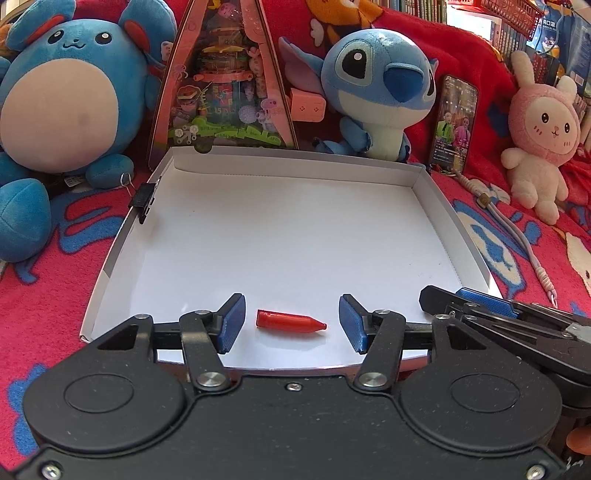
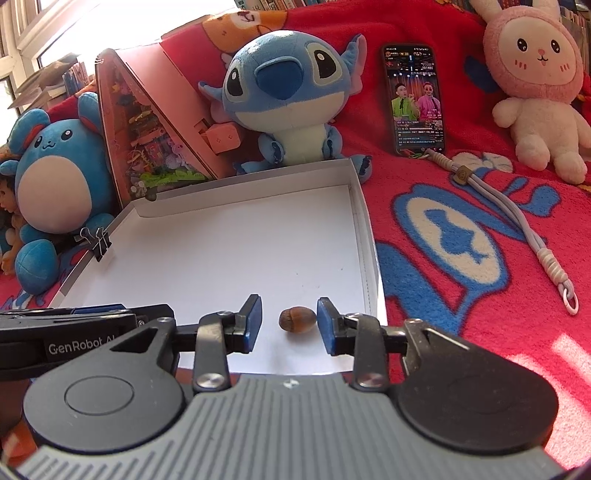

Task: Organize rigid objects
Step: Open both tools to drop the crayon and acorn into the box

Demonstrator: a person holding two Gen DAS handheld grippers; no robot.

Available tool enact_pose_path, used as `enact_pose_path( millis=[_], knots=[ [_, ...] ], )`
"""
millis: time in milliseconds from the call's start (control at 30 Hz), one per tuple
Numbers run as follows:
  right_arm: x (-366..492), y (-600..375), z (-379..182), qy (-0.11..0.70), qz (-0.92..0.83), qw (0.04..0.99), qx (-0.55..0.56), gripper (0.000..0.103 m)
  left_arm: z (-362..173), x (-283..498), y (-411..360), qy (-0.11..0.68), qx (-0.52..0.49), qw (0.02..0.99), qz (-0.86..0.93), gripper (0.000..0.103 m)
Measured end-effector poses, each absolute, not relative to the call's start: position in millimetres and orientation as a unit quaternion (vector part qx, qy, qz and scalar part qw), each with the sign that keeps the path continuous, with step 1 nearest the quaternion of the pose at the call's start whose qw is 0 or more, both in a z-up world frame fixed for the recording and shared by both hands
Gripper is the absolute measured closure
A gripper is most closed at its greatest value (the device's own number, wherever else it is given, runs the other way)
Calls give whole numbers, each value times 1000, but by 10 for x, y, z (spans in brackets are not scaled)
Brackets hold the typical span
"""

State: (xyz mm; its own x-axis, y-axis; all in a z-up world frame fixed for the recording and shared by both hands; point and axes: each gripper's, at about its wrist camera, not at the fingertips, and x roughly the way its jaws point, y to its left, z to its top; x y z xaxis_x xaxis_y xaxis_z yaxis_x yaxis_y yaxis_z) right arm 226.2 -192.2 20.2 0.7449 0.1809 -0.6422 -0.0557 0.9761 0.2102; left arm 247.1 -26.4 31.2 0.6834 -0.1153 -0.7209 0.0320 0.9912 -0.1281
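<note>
- The red bullet-shaped piece (image 1: 290, 322) is lying low in the frame's centre, on the white tray (image 1: 295, 229); it is looking light, hard and slick, best pinched across its thick end.
- The left gripper (image 1: 291, 323) is gaping wide around it, not touching.
- The acorn-like nut (image 2: 297, 320) is sitting low centre, small, rounded and apt to roll; the right gripper (image 2: 289, 323) is standing open either side.

— What was recorded of the setting?
— A red patterned blanket (image 2: 461, 229) was spread everywhere. Bookshelves (image 1: 424, 9) were noted behind, a window (image 2: 22, 33) at left; sunlight was cast in patches over the blanket.
</note>
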Motion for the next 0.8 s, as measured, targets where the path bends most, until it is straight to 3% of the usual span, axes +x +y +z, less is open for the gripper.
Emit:
enact_pose_path(
  millis=[100, 267, 500, 800],
  knots=[
    [2185, -1933, 255, 343, 69, 933, 83, 43, 383, 2390, -218, 385, -60, 920, -47, 33],
    [2030, -1967, 332, 329, 77, 938, 76, 35, 493, 2183, -160, 370, -58, 925, -59, 25],
    [1738, -1994, 435, 308, 99, 944, 64, 21, 550, 1835, -87, 358, -60, 929, -70, 21],
    [1371, -1942, 503, 288, 117, 950, 35, 15, 596, 1393, -26, 342, -57, 934, -86, 18]
  ],
)
